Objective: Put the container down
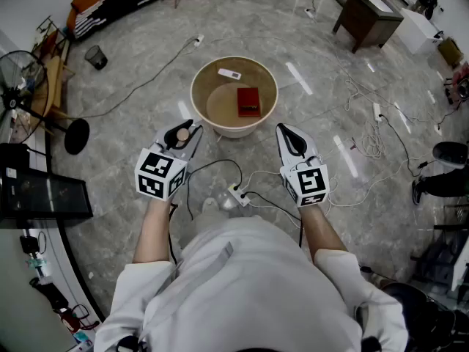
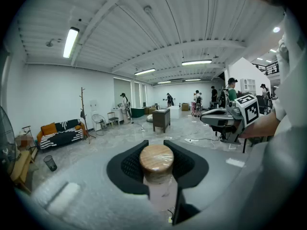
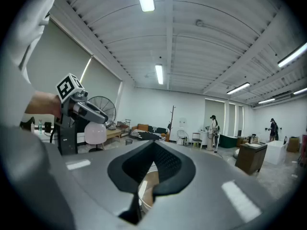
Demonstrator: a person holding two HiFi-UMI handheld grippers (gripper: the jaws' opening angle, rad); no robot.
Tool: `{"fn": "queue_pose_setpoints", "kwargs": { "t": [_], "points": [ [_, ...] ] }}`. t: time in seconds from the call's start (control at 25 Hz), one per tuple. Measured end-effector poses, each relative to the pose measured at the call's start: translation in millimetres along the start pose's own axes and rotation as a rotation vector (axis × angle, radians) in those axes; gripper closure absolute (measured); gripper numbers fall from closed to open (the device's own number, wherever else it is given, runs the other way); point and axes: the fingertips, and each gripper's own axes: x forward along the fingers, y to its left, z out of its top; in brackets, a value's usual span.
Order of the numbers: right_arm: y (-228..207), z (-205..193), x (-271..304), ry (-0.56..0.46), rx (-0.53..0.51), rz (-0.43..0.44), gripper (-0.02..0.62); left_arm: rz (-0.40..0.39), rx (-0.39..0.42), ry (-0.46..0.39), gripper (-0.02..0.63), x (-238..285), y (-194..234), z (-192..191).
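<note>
My left gripper [image 1: 183,132] is shut on a small clear container [image 1: 182,133] with a round wooden lid, held above the floor near the front rim of a beige basin [image 1: 198,79]. In the left gripper view the black pads [image 2: 129,166] press both sides of the container [image 2: 156,162], lid towards the camera. My right gripper [image 1: 291,134] hovers to the right of it, level with it, jaws together and empty; its tips [image 3: 154,145] meet in the right gripper view. A red flat box [image 1: 248,101] and a white bar [image 1: 229,73] lie in the basin.
A white power strip [image 1: 236,193] and loose cables run across the marble floor below my hands. A dark wooden side table [image 1: 368,17] stands at the back right, a standing fan [image 1: 22,86] and a black bin [image 1: 95,56] at the left. Someone's shoes [image 1: 440,185] show at the right.
</note>
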Motion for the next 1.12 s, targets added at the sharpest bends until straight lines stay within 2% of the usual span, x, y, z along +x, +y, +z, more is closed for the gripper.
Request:
{"fn": "queue_pose_setpoints", "kwargs": {
  "t": [0.8, 1.12],
  "points": [
    [-30.9, -12.3, -9.6, -0.011, 0.017, 0.025, 0.591, -0.005, -0.019, 0.011, 0.502, 31.9, -27.6, 2.8],
    [-40.8, -35.9, -5.1, 0.015, 0.022, 0.055, 0.591, 0.001, -0.035, 0.015, 0.502, 53.6, -35.8, -3.0]
  ]
}}
